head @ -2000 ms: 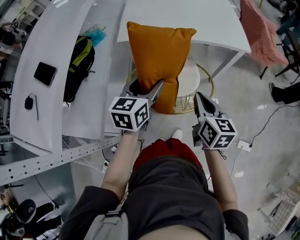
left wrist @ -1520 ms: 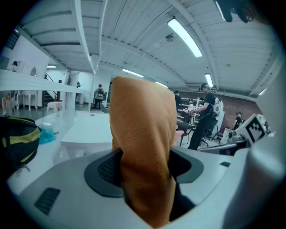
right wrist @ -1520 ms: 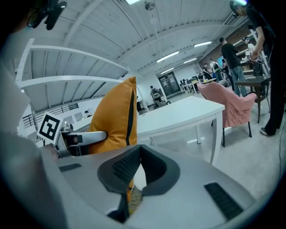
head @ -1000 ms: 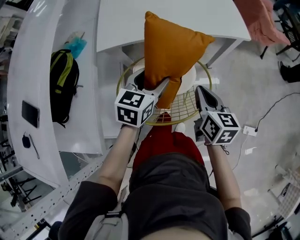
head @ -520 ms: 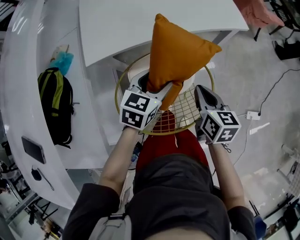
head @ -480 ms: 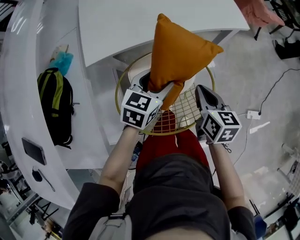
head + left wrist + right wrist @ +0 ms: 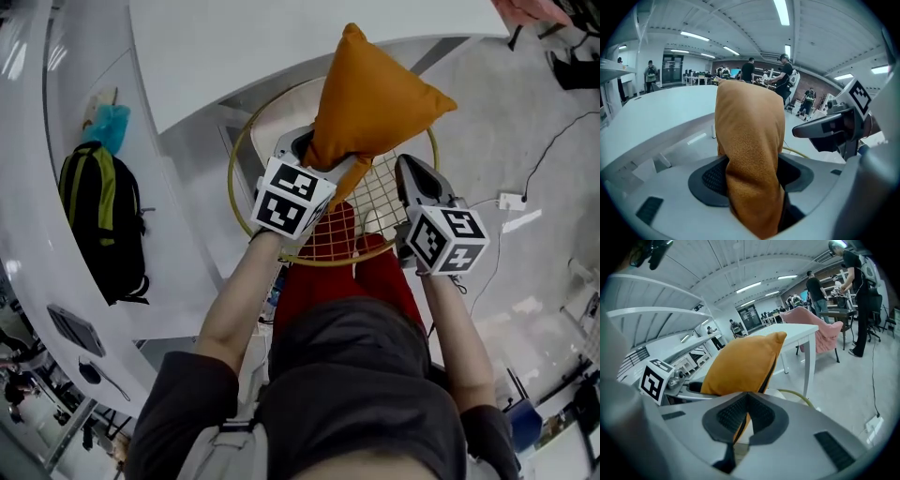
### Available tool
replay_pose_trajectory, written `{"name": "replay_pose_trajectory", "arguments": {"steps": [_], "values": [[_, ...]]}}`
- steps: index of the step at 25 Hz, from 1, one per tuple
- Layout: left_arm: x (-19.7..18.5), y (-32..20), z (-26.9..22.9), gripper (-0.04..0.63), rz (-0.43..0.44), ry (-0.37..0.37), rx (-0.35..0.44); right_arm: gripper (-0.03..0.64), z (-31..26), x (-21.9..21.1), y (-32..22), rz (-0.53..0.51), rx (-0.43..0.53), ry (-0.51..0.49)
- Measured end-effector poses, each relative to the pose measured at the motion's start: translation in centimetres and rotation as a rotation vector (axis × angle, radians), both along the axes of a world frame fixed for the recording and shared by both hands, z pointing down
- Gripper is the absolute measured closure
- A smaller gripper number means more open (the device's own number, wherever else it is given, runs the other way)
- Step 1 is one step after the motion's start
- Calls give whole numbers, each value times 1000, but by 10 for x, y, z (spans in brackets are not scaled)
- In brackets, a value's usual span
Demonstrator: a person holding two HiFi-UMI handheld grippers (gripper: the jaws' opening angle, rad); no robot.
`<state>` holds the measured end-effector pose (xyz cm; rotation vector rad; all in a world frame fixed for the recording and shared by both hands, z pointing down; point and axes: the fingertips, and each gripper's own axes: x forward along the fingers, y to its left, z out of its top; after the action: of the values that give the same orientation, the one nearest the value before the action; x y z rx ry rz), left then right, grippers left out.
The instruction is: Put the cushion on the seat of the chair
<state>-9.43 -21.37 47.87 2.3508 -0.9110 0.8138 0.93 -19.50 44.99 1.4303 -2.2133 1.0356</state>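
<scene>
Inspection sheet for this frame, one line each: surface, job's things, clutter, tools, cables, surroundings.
Surface: white seat of the wire chair, partly hidden by the cushion.
Job's things: orange cushion held upright over the chair; whether it touches the seat cannot be told.
Clutter: black and green backpack and a teal item on the curved white counter.
Tools: left tool clamped on the cushion's lower corner; right tool shut, holding nothing, beside the cushion.
Cables: one cable on the floor, running to a white plug block.
Surroundings: white table behind the chair; people standing farther off.
</scene>
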Motion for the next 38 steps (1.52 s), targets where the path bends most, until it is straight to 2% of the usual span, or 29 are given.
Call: {"name": "replay_pose_trajectory", "arguments": {"steps": [11,20,26,33,38], "values": [[20,8,43,298,62,-56,-117,600,21,2,12,-35,-95,9],[32,4,73,298,189,-130,-125,600,33,4,-4,-32,-118,10],[26,4,101,298,189,-169,-175,600,50,0,-9,-36,-165,-7],[23,4,126,298,253,-226,-205,600,64,-8,-12,-62,-194,-5],[21,6,141,297,264,-243,-237,600,75,-14,-13,-72,-216,-6]]}}
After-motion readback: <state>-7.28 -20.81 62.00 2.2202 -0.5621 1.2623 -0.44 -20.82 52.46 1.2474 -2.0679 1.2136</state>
